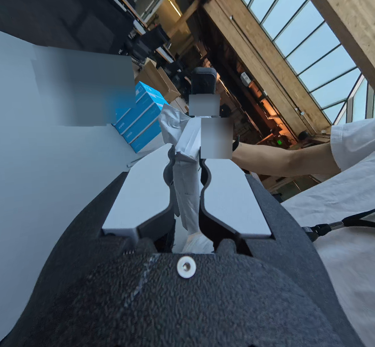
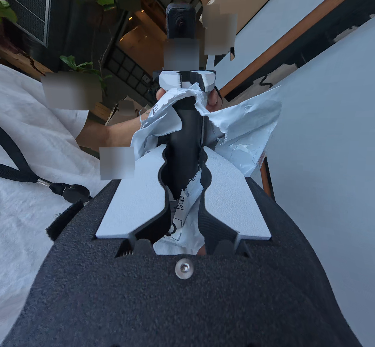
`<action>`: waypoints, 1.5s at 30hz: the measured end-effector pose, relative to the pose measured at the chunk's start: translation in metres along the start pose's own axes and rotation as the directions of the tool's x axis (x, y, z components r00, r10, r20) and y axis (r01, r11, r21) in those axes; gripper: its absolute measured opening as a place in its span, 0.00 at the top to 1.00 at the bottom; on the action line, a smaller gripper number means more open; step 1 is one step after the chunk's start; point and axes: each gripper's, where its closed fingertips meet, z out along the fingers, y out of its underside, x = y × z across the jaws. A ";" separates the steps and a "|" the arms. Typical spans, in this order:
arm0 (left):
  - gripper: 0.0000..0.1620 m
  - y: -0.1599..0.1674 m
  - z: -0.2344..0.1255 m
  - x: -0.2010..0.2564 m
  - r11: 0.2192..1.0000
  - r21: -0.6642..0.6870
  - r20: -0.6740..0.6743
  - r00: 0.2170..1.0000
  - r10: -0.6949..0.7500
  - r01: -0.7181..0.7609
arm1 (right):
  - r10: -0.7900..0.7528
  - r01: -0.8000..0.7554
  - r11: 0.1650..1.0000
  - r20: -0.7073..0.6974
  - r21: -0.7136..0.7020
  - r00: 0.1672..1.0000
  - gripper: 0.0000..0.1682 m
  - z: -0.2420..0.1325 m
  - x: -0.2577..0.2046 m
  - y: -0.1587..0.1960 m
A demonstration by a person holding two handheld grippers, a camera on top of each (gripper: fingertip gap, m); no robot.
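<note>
Torn white mailer bag (image 2: 239, 126) pinched between left gripper (image 1: 186, 154) fingers, right gripper (image 2: 185, 152) fingers clamping it too

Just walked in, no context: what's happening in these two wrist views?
A person holds both grippers up, facing each other. The left gripper is shut on a white plastic mailer bag. The right gripper pinches the same torn bag, with a black object showing through the tear. A stack of blue boxes sits on the white table behind.
</note>
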 end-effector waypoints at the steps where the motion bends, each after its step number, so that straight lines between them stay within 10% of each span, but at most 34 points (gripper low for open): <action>1: 0.88 0.002 0.007 0.005 0.999 -0.034 -0.021 1.000 -0.008 0.007 | -0.011 0.011 1.000 -0.023 0.021 1.000 0.84 -0.008 -0.003 0.002; 3: 1.00 0.007 0.020 0.011 0.997 -0.080 -0.028 1.000 0.012 -0.014 | -0.027 0.030 0.998 -0.050 0.063 0.998 0.84 -0.023 -0.011 0.008; 16: 1.00 0.054 0.083 0.036 0.944 -0.326 0.122 0.988 0.090 -0.045 | -0.018 0.072 0.961 -0.197 0.268 0.980 0.84 -0.094 -0.041 0.054; 23: 1.00 0.083 0.079 0.021 0.936 -0.294 0.238 0.963 -0.123 0.193 | 0.135 -0.069 0.903 -0.128 0.423 0.982 0.85 -0.103 -0.036 0.083; 27: 1.00 0.101 0.028 -0.013 0.873 -0.082 0.254 0.857 -0.448 0.481 | 0.338 -0.268 0.731 0.009 0.627 0.941 0.84 -0.143 -0.012 0.108; 34: 0.96 0.177 0.061 0.001 0.904 -0.260 0.379 0.897 -0.227 0.339 | 0.444 -0.226 0.870 -0.496 0.438 0.746 0.84 -0.135 0.051 0.158; 35: 0.80 0.181 0.074 0.003 0.911 -0.270 0.386 0.902 -0.194 0.312 | 0.397 -0.207 0.907 -0.576 0.368 0.714 0.84 -0.131 0.057 0.161; 38: 0.78 0.181 0.103 -0.007 0.917 -0.170 0.427 0.866 -0.261 0.360 | 0.052 -0.128 0.991 -0.776 -0.037 0.629 0.84 -0.116 0.071 0.176; 45: 0.54 0.220 0.121 -0.039 0.818 -0.198 0.578 0.738 -0.347 0.540 | -0.294 -0.128 0.885 -0.750 -0.449 0.593 0.84 -0.095 0.082 0.191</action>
